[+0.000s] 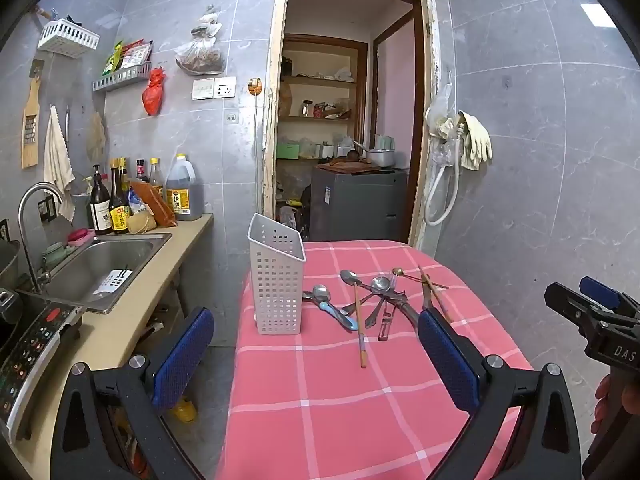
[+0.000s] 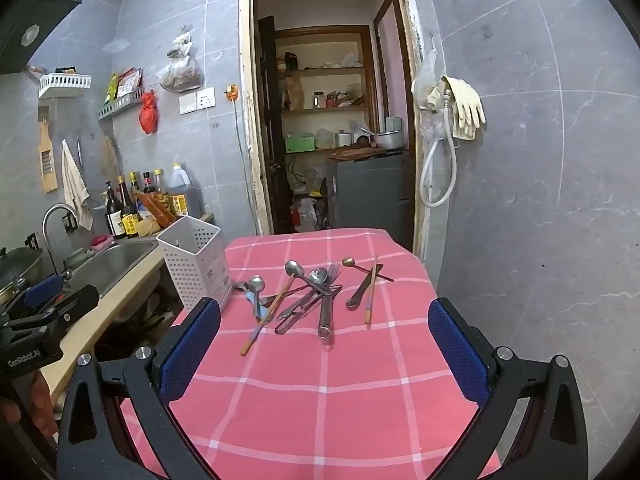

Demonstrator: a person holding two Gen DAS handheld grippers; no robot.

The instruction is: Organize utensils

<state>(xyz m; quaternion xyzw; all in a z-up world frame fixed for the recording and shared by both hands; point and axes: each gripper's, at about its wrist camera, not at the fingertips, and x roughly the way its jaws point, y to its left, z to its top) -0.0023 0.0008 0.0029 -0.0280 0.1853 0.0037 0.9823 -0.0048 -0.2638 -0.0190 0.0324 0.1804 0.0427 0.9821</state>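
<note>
Left gripper [image 1: 316, 354]: your jaws gape wide, nothing between the blue pads, only pink checked tablecloth [image 1: 340, 408] below.
Right gripper [image 2: 324, 346]: yours too, spread wide and empty.
Utensils [image 2: 316, 292]: a loose heap of spoons, fork and chopsticks just ahead of both jaws.
White holder [image 1: 276, 276]: upright, beyond your left finger, beside the heap.

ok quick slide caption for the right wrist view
Open right gripper faces scattered utensils on a pink checked tablecloth, white holder at left.
</note>
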